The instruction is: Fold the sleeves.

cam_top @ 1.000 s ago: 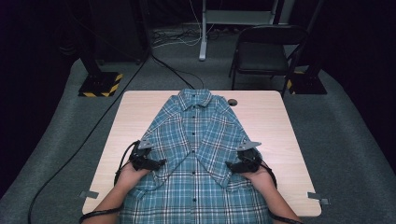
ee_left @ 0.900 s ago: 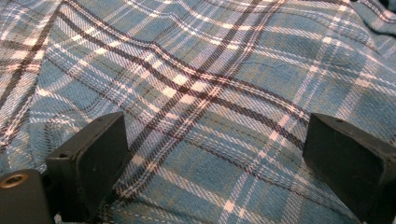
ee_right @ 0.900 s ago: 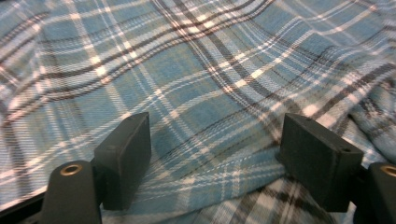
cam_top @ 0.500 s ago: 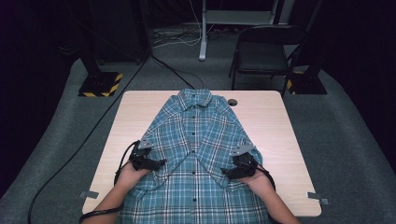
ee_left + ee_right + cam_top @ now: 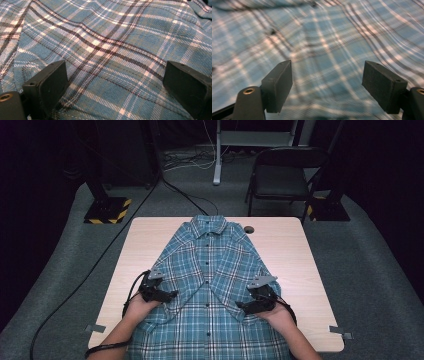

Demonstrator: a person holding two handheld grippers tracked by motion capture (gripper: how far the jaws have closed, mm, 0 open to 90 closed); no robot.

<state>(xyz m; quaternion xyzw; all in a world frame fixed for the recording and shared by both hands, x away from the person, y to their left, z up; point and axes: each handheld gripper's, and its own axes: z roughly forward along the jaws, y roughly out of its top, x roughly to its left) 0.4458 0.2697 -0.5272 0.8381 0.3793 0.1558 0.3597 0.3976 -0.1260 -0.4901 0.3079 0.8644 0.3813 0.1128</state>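
A blue plaid button-up shirt [image 5: 210, 270] lies flat on the wooden table [image 5: 295, 255], collar at the far end, both sleeves folded in over the front. My left gripper [image 5: 170, 295] rests at the shirt's left edge, pointing inward, jaws wide apart over the cloth [image 5: 112, 50] with nothing between them. My right gripper [image 5: 241, 306] sits over the right folded sleeve, pointing left toward the button line. Its jaws stand open above the plaid fabric [image 5: 324, 50], which looks blurred, and nothing is pinched.
A small dark round object [image 5: 248, 229] lies on the table just right of the collar. A black chair [image 5: 285, 175] stands beyond the far edge. A stand with a yellow-black striped base [image 5: 107, 210] and cables are on the floor at the left.
My right gripper has shifted a little to the left, further onto the shirt, and lifted slightly. The left gripper has stayed put.
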